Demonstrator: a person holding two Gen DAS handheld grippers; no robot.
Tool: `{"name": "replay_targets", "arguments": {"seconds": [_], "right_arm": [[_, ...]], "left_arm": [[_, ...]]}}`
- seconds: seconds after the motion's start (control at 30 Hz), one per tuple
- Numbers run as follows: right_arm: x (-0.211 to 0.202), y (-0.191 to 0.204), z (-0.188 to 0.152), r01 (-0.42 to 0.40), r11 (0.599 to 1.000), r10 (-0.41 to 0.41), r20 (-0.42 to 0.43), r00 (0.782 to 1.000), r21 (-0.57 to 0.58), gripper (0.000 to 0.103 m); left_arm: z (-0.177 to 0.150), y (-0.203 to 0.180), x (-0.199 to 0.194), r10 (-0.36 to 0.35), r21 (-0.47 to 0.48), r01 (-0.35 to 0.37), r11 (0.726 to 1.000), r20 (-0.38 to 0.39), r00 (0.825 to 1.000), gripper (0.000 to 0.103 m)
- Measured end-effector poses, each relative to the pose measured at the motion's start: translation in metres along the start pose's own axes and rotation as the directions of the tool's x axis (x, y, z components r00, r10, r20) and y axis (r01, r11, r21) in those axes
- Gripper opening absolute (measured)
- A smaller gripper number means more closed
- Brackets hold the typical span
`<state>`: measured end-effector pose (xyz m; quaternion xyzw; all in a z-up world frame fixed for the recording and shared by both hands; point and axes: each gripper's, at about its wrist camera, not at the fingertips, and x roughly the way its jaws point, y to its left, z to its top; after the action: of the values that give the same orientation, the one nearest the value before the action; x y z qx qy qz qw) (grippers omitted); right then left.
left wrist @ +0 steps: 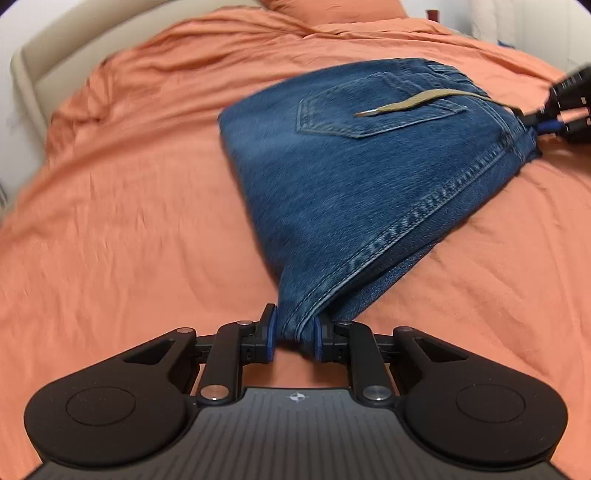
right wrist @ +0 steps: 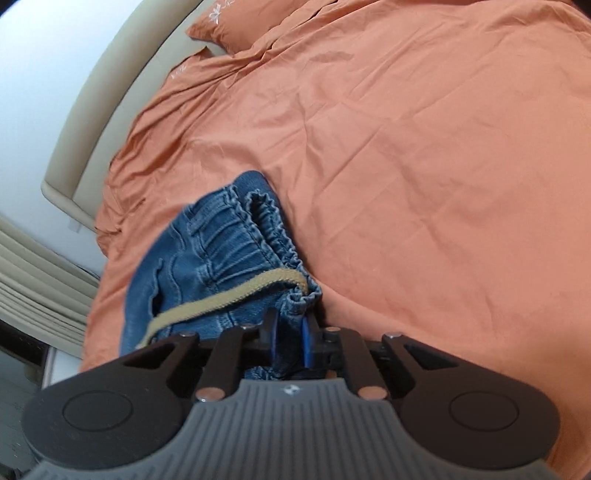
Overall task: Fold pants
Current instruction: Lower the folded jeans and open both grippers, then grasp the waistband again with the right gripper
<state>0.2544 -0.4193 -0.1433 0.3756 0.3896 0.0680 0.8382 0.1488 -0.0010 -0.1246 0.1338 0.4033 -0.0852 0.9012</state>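
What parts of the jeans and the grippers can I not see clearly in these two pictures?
- Left wrist view: the jeans corner inside the left gripper is hidden by its blue pads.
- Left wrist view: the right gripper is cut off by the right edge.
- Right wrist view: the waistband part in the grip is hidden by the fingers.
- Both views: the trouser legs do not show, and edges are blurred.

an orange sheet (left wrist: pixel 122 221), creased and rumpled, covers the bed from near edge to far edge. an orange pillow (right wrist: pixel 236 29) with pale embroidery lies at the head of the bed, touching the sheet. a beige padded bed frame (right wrist: pixel 110 92) curves along the bed's left side, against a white wall (right wrist: pixel 40 74). pale pleated curtains (right wrist: pixel 40 280) hang at lower left, beside the frame. a small dark red object (left wrist: pixel 431 14), too small to identify, stands beyond the bed.
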Motion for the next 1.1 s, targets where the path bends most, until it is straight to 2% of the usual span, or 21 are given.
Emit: {"name": "replay_targets", "arguments": {"seconds": [0.1, 0.33, 0.43, 0.57, 0.63, 0.77, 0.87, 0.93, 1.03, 1.1], "right_arm": [[0.002, 0.000, -0.001, 0.013, 1.000, -0.013, -0.002, 1.000, -0.014, 0.007], [0.003, 0.007, -0.002, 0.035, 0.998, -0.035, 0.004, 0.999, -0.052, 0.009], [0.003, 0.008, -0.003, 0.044, 0.994, -0.043, 0.015, 0.999, -0.100, 0.016], [0.000, 0.010, -0.003, 0.060, 0.991, -0.057, 0.026, 0.998, -0.121, 0.020], [-0.005, 0.015, -0.004, 0.092, 0.982, -0.086, 0.043, 0.995, -0.163, 0.022], [-0.021, 0.033, -0.005, 0.216, 0.924, -0.191, 0.107, 0.976, -0.314, 0.027], [-0.034, 0.044, -0.006, 0.330, 0.849, -0.268, 0.203, 0.942, -0.413, 0.031], [-0.044, 0.046, -0.004, 0.313, 0.854, -0.237, 0.224, 0.945, -0.416, 0.031], [-0.051, 0.057, 0.001, 0.228, 0.883, -0.146, 0.221, 0.964, -0.410, 0.031], [-0.048, 0.069, 0.004, 0.178, 0.882, -0.094, 0.208, 0.974, -0.436, 0.031]], "left_arm": [[0.001, 0.008, -0.003, -0.023, -0.043, 0.022, 0.999, -0.026, 0.999, 0.021], [-0.001, 0.008, -0.006, -0.011, -0.063, 0.008, 0.998, -0.050, 0.999, 0.021], [-0.001, 0.007, -0.008, -0.013, -0.062, 0.010, 0.998, -0.057, 0.998, 0.021], [-0.001, 0.008, -0.012, -0.015, -0.066, 0.009, 0.998, -0.092, 0.996, 0.021], [-0.004, 0.009, -0.017, 0.001, -0.048, -0.006, 0.999, -0.114, 0.994, 0.019], [-0.007, 0.022, -0.030, 0.020, -0.035, -0.024, 0.999, -0.125, 0.992, 0.019], [0.000, 0.040, -0.044, -0.009, -0.095, 0.000, 0.995, -0.094, 0.996, 0.020], [0.011, 0.054, -0.051, -0.036, -0.148, 0.027, 0.989, -0.056, 0.998, 0.020], [0.035, 0.066, -0.052, -0.055, -0.186, 0.055, 0.981, 0.004, 0.998, 0.021], [0.054, 0.069, -0.045, -0.060, -0.201, 0.066, 0.977, 0.034, 0.998, 0.023]]}}
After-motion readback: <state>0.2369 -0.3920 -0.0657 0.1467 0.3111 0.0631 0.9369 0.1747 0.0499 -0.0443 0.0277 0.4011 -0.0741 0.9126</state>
